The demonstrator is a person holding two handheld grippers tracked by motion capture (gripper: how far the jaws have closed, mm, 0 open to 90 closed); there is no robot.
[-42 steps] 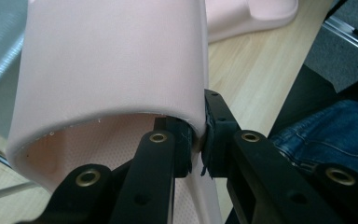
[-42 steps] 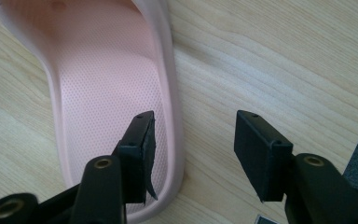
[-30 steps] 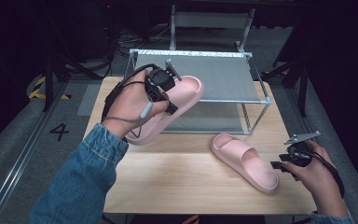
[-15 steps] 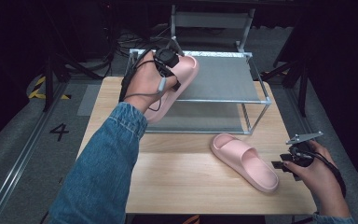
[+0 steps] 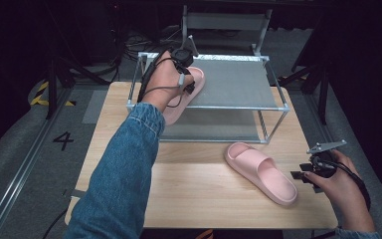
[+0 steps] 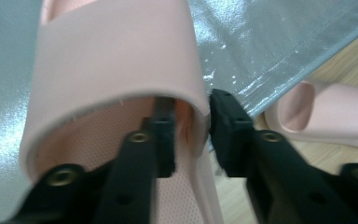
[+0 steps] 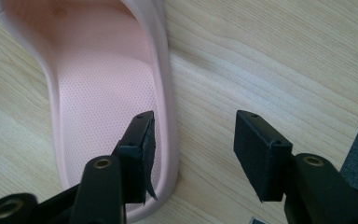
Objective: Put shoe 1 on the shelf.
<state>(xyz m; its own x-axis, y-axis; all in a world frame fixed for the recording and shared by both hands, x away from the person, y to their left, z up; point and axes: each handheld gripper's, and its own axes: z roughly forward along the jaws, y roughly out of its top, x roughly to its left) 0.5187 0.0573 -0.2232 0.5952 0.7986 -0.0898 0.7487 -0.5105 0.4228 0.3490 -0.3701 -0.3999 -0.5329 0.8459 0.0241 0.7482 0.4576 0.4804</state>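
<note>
Slipper (image 5: pixel 186 92) held by its strap in the left hand-held gripper (image 6: pixel 191 128), one jaw inside the strap and one outside, over the far-left part of the rack's (image 5: pixel 278 107) upper shelf. Second slipper (image 5: pixel 261 172) lies on the worktop (image 5: pixel 199 194) near-right of the rack; the right hand-held gripper (image 7: pixel 193 149), jaws spread, straddles its heel rim without contact. Judged step: shelving the first slipper. Lower it until the sole lies flat on the fabric, clear of the frame edge, before releasing.
</note>
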